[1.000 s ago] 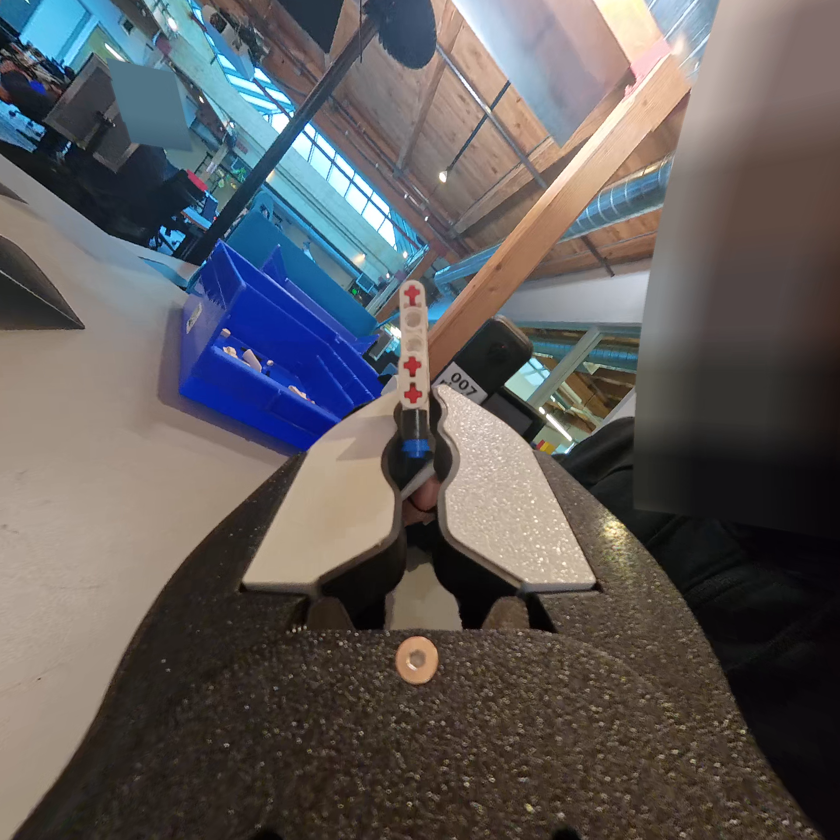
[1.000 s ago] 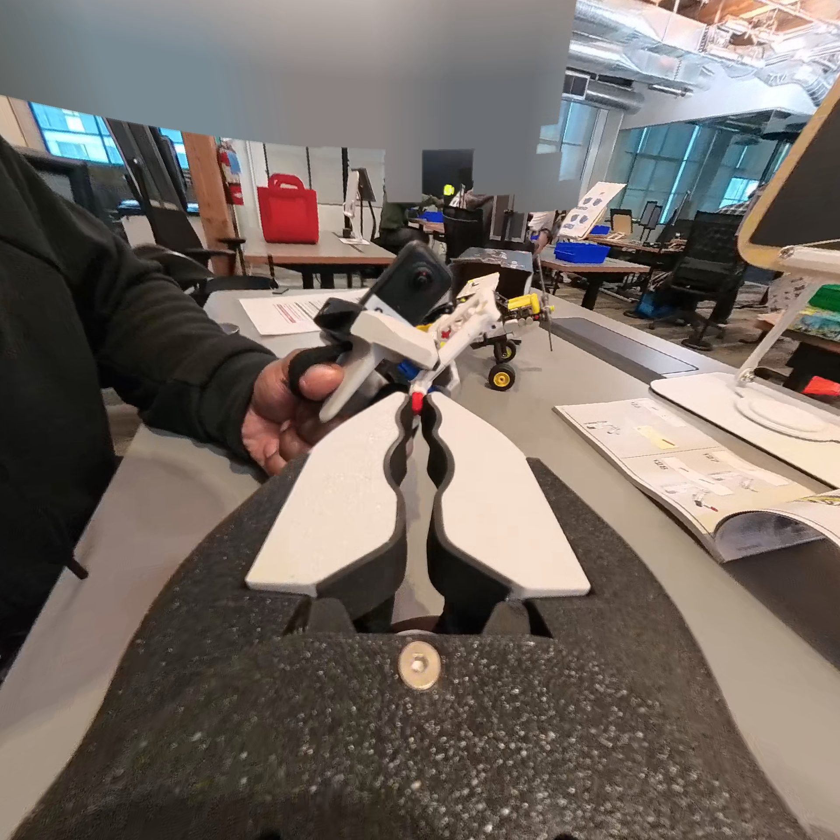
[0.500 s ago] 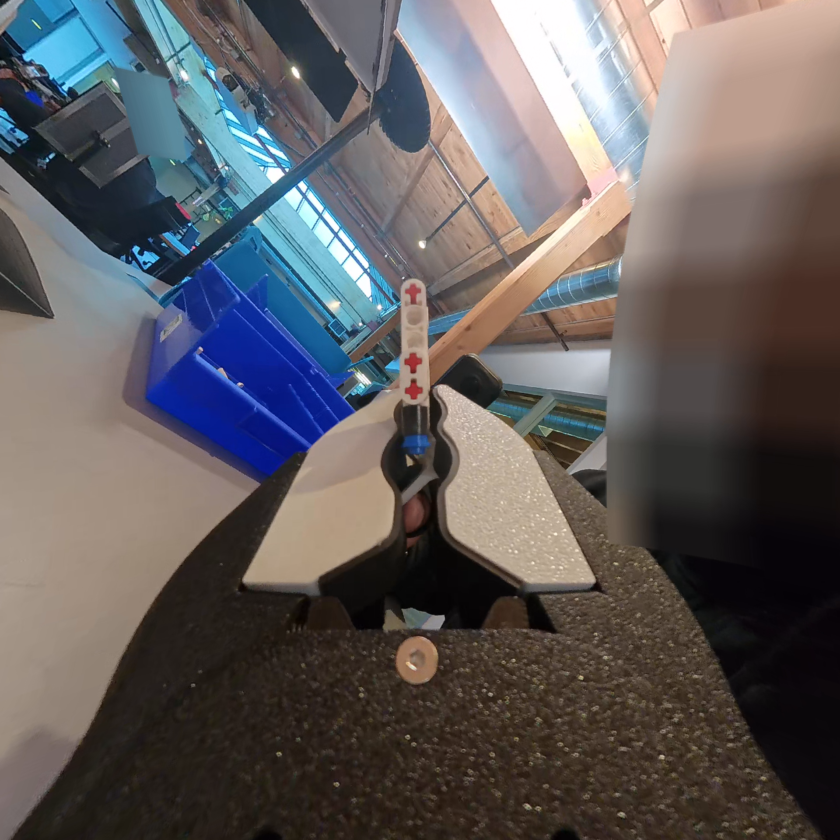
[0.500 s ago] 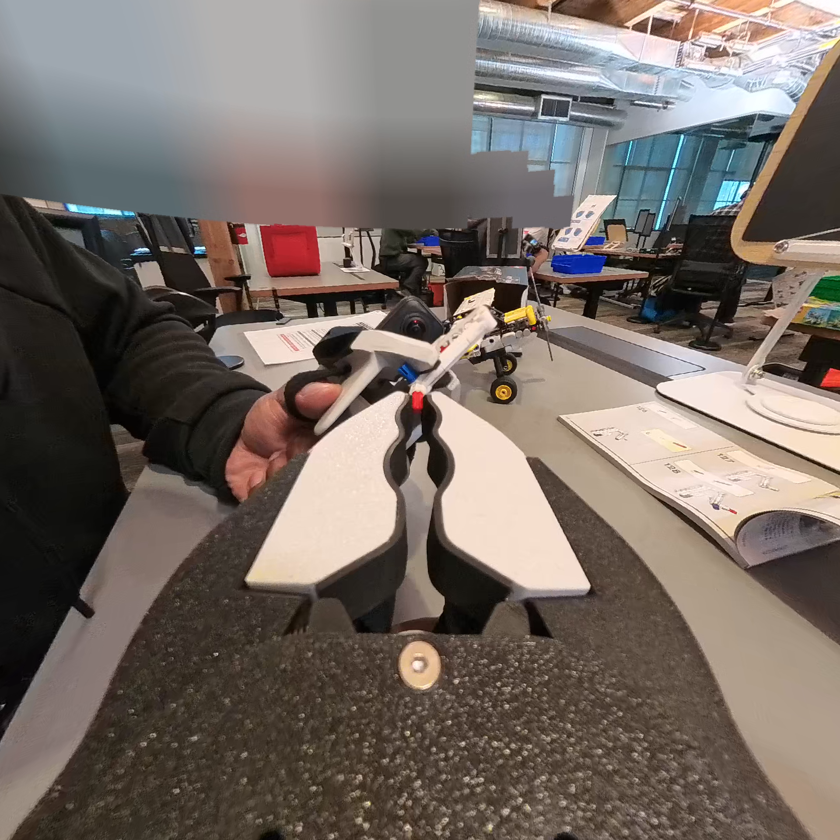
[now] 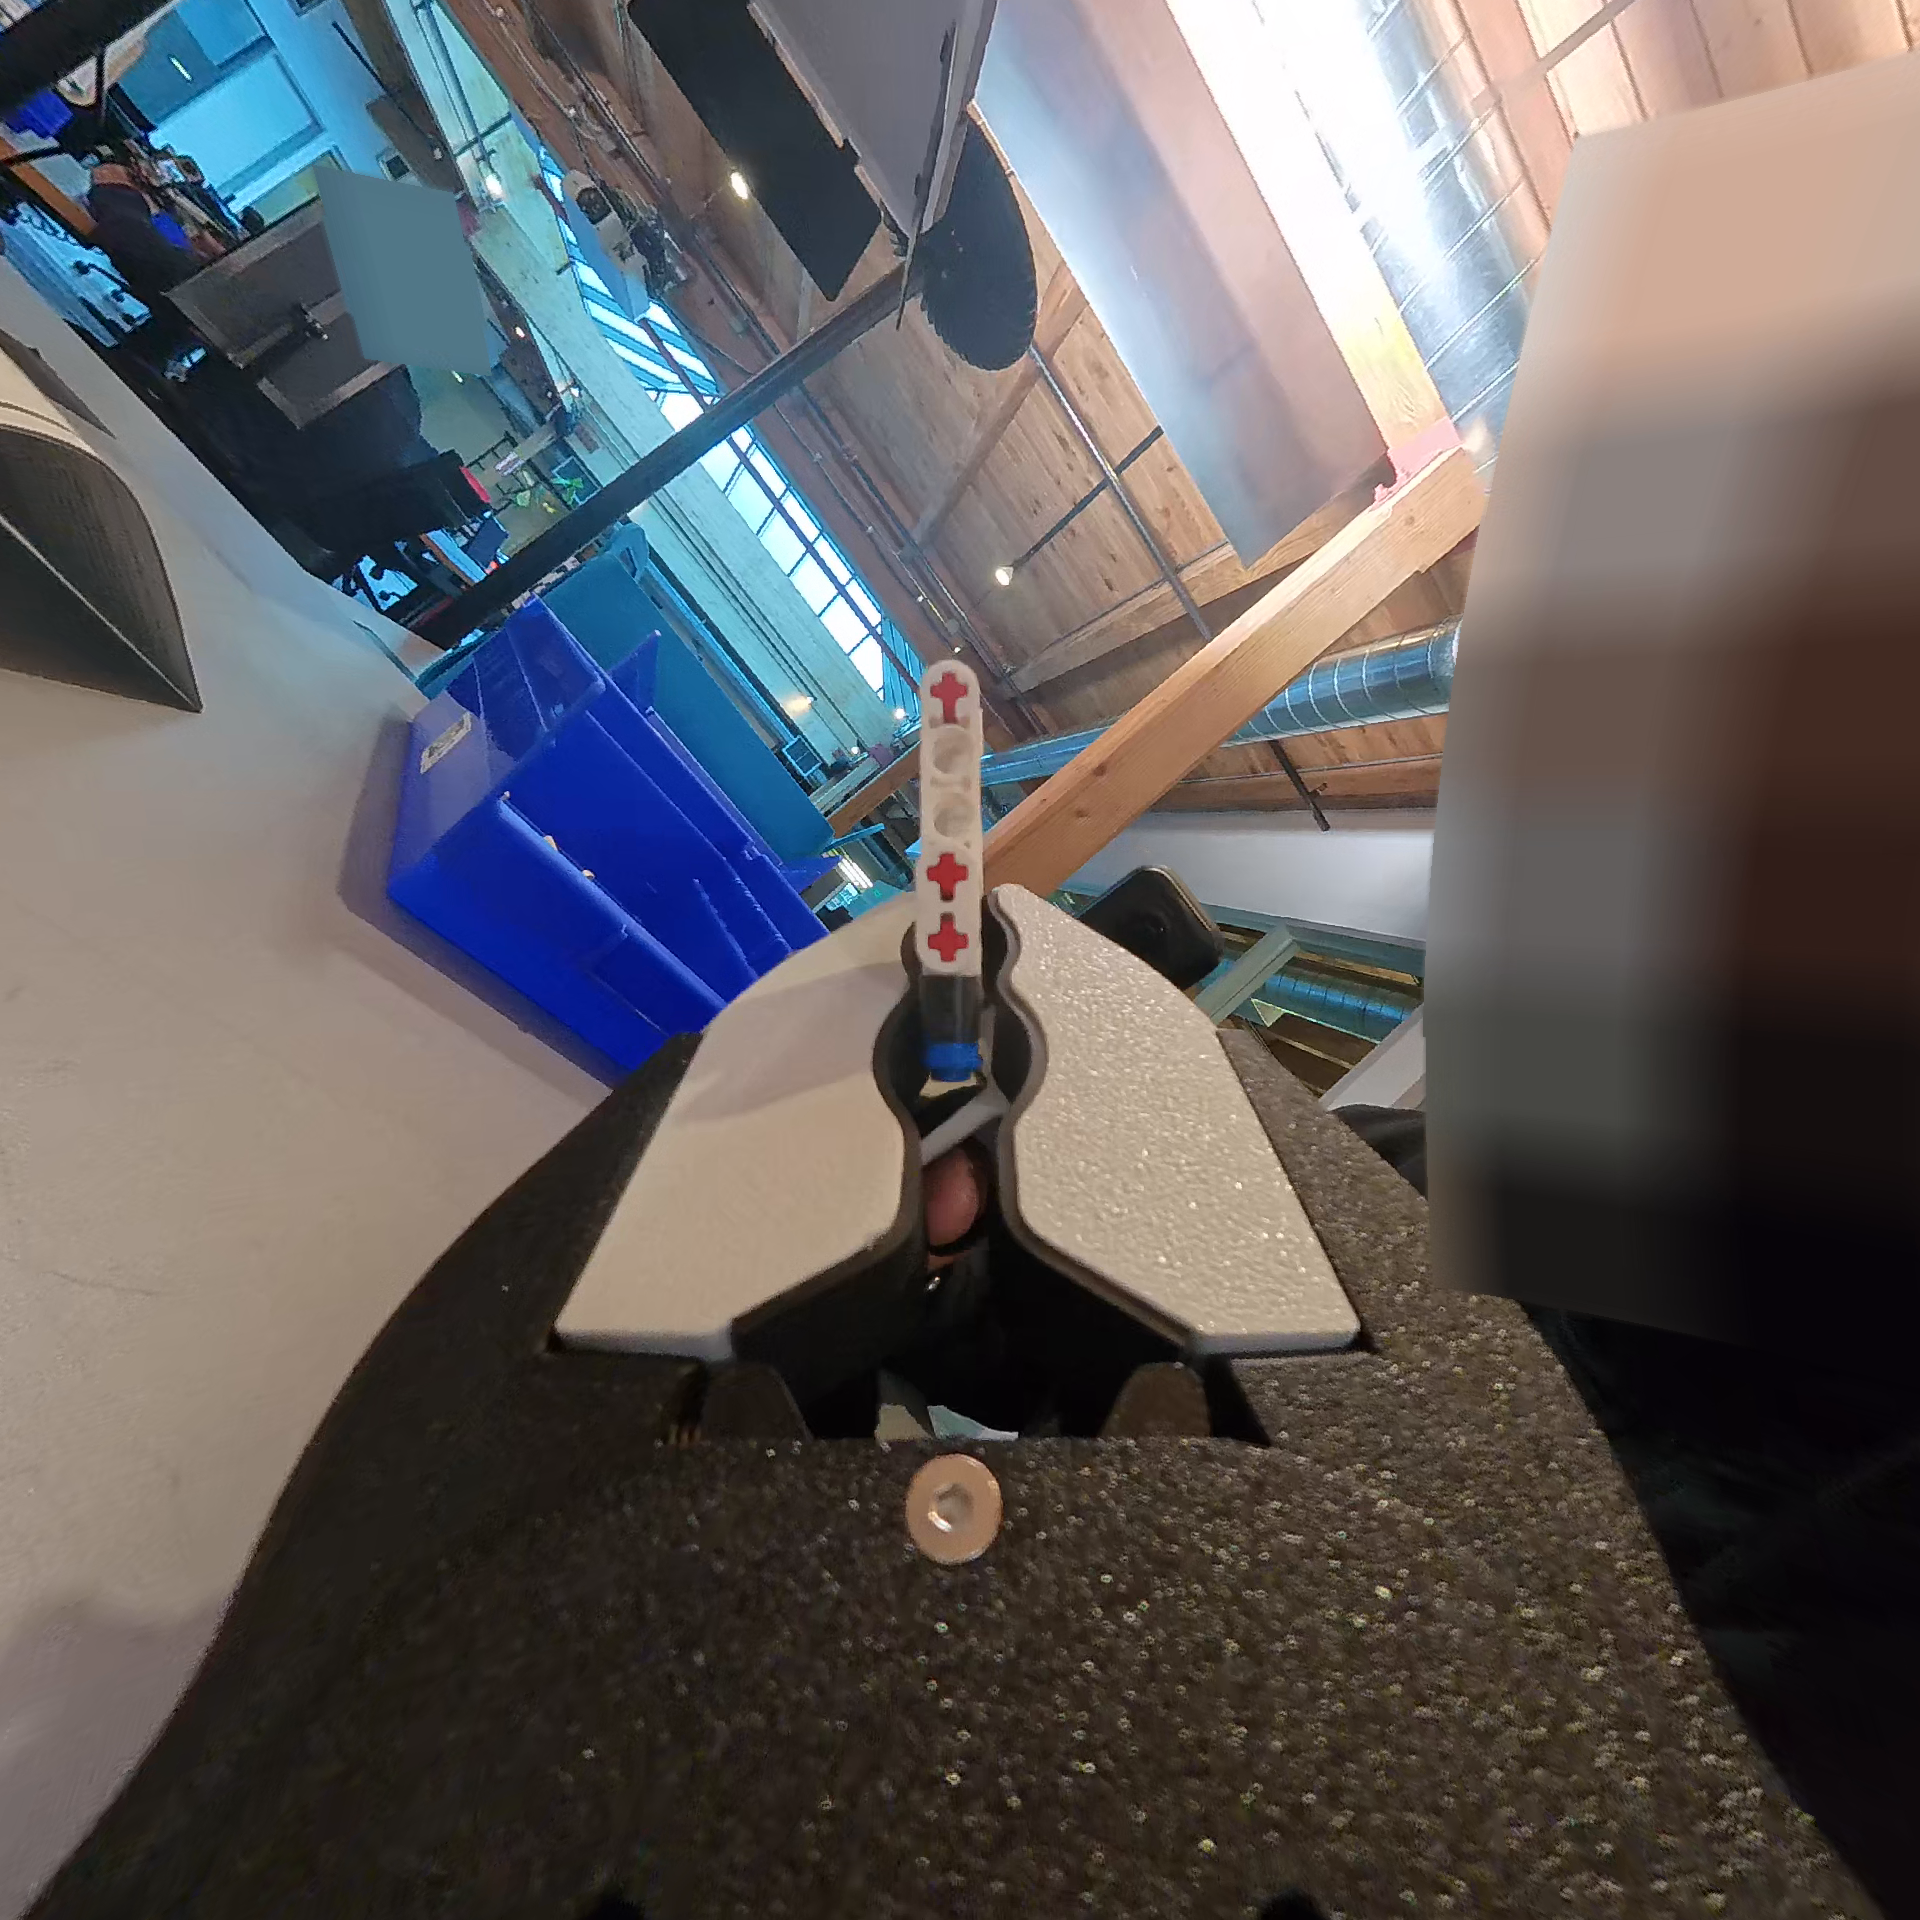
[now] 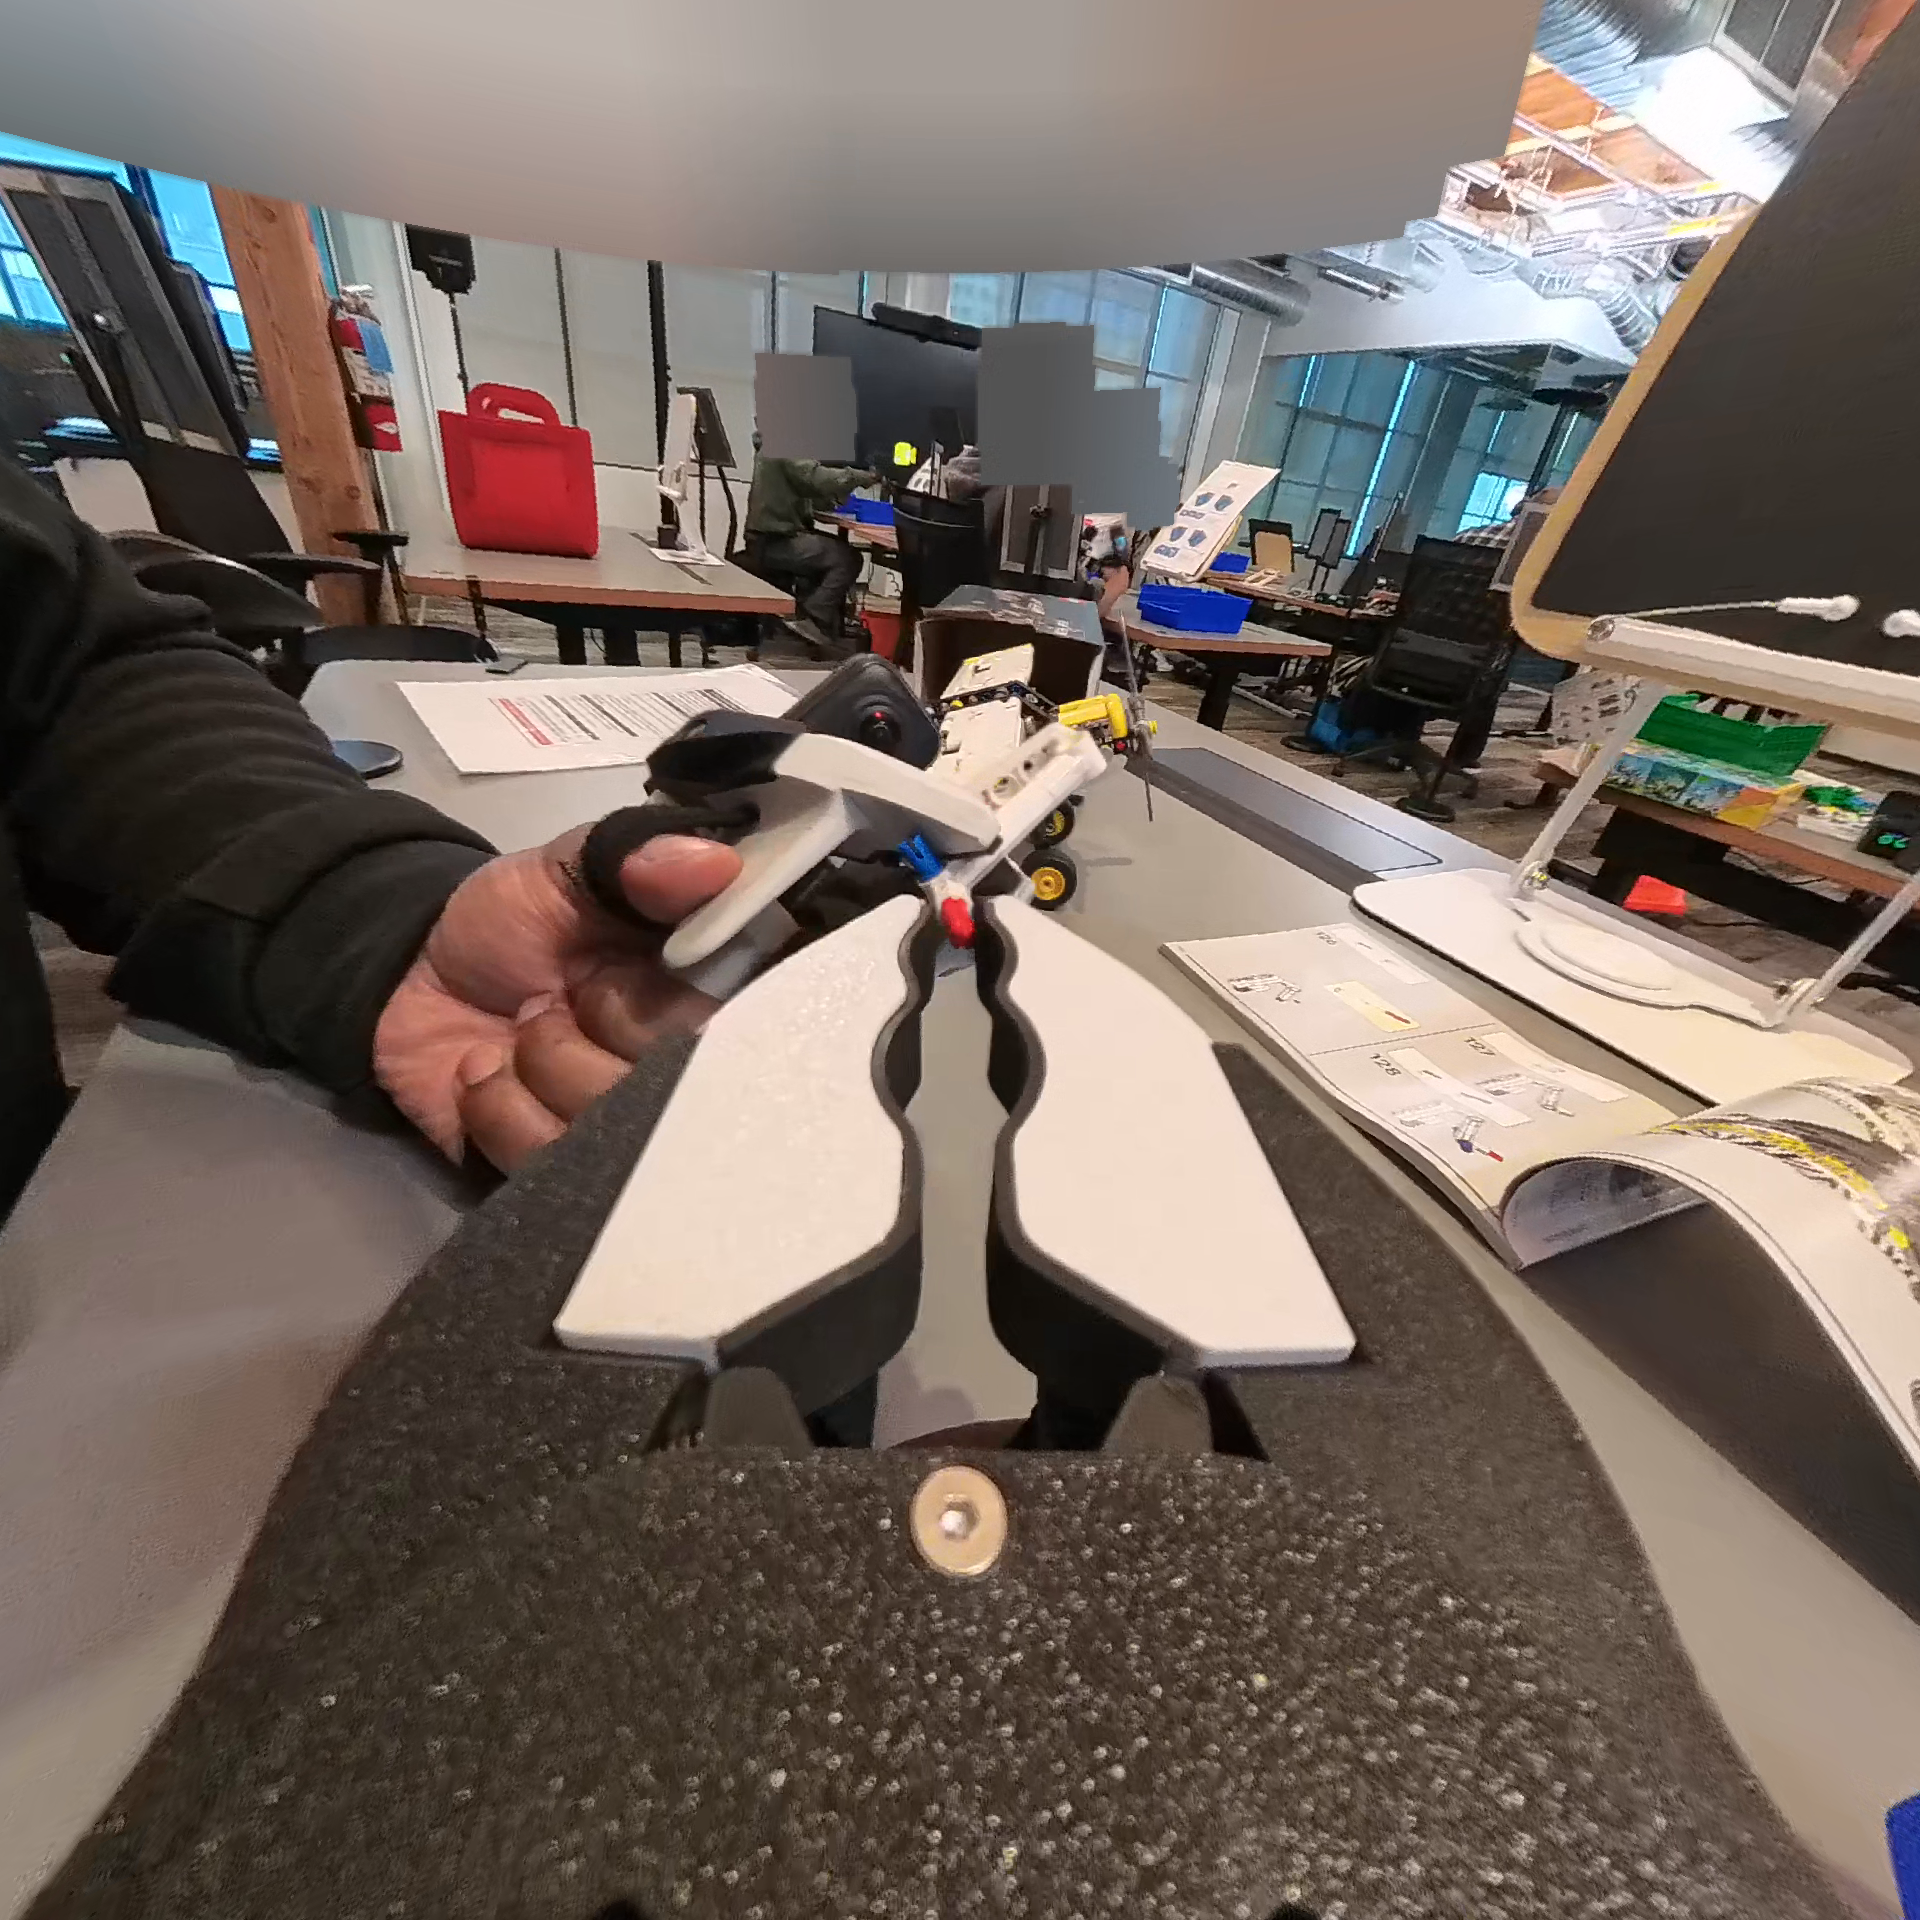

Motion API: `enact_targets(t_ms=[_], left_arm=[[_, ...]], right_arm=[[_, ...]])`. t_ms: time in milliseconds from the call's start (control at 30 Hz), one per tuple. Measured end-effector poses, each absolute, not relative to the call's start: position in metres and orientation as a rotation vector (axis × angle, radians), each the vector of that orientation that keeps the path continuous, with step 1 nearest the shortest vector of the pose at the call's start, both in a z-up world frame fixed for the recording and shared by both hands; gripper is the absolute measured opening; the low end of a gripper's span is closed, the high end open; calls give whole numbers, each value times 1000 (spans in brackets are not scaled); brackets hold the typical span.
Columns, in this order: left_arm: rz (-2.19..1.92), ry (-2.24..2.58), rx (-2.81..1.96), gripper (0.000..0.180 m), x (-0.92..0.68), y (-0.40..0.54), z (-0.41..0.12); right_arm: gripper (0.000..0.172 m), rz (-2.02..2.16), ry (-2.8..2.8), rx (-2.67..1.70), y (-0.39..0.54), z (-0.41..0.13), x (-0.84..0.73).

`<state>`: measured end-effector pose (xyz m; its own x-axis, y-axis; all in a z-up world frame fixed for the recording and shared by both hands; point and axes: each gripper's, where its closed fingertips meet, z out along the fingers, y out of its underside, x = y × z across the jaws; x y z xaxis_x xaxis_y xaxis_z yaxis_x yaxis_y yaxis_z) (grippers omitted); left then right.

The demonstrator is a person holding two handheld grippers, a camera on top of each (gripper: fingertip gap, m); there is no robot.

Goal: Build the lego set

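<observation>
My left gripper (image 5: 957,961) is shut on a white holed beam (image 5: 950,790) with red cross pins; a black and blue pin (image 5: 948,1039) sits between its fingers. The right wrist view shows this gripper (image 6: 883,795) held in a person's hand (image 6: 520,987), with the white beam (image 6: 1039,769) pointing at my right gripper. My right gripper (image 6: 956,912) is slightly open. The beam's red pin end (image 6: 957,925) stands between its fingertips, with a small gap on each side.
A small brick vehicle with yellow wheels (image 6: 1049,883) stands on the grey table (image 6: 1195,883) behind the grippers. An open instruction booklet (image 6: 1403,1039) and a white lamp base (image 6: 1579,945) lie to the right. A printed sheet (image 6: 592,717) lies at the back left. A blue bin (image 5: 582,831) sits on the table. The tips of both grippers are at nearly the same place.
My right gripper's fingers were closed on the red pin end and have parted a little around it. My left gripper kept its hold on the beam and tilted slightly.
</observation>
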<state>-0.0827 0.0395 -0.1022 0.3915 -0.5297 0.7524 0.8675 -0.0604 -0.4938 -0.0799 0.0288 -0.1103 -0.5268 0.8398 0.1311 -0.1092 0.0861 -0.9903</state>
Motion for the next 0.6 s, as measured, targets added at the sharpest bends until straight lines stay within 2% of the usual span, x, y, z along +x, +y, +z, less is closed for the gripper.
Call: enact_targets(t_ms=[100,267,600], left_arm=[[-1195,-387,-1141,8,-84,39,-103],[-1197,-390,-1145,8,-85,39,-103],[-1224,-370,-1196,7,-80,41,-105]], right_arm=[[12,1497,-1603,-704,28,-111,-79],[12,1466,-1599,-692,32,-110,-78],[4,1527,-1648,-723,32,-113,-77]])
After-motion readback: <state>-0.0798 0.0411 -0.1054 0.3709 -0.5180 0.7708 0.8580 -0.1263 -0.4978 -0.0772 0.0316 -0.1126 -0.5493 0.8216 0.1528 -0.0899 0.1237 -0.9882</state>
